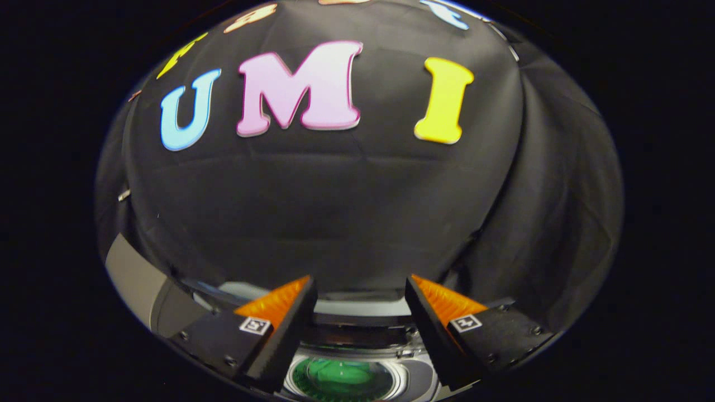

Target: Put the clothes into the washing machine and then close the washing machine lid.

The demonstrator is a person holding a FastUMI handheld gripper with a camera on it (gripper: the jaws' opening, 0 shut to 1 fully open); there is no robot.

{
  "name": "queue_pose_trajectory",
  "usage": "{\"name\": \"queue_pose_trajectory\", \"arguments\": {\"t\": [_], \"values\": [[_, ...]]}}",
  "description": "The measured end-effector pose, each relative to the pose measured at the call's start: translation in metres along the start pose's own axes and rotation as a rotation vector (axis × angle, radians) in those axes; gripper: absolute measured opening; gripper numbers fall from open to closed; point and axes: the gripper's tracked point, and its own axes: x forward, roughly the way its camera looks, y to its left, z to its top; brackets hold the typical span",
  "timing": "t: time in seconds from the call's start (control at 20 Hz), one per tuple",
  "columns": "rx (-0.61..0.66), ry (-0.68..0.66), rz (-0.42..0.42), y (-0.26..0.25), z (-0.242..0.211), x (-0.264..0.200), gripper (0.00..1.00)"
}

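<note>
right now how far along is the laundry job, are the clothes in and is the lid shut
Done: something green, likely the clothes, lies inside the washing machine, seen through a round transparent part below the fingers; I cannot tell if that is the lid or whether it is shut. In hand: nothing; the hand-held gripper is open and empty above the machine, facing the booth wall. Left: close the lid, if it is open.

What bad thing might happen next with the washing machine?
1. The hand-held gripper is open with nothing between its fingers, and it faces the booth wall. If it moves forward, it may bump the cloth.
2. The washing machine sits low beneath the fingers, so it is hard to aim at. The fingers might knock its rim.
3. Something green lies inside it. I cannot tell whether it is clothing, so a piece could get missed.
</note>
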Motion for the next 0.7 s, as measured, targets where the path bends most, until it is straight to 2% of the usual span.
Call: {"name": "queue_pose_trajectory", "arguments": {"t": [0.05,0.3,0.7], "values": [[0.030,0.024,0.003,0.002,-0.011,0.005,1.00],[0.004,-0.052,0.040,0.006,-0.008,-0.001,0.99],[-0.003,-0.065,0.039,0.007,-0.011,-0.008,0.99]]}}
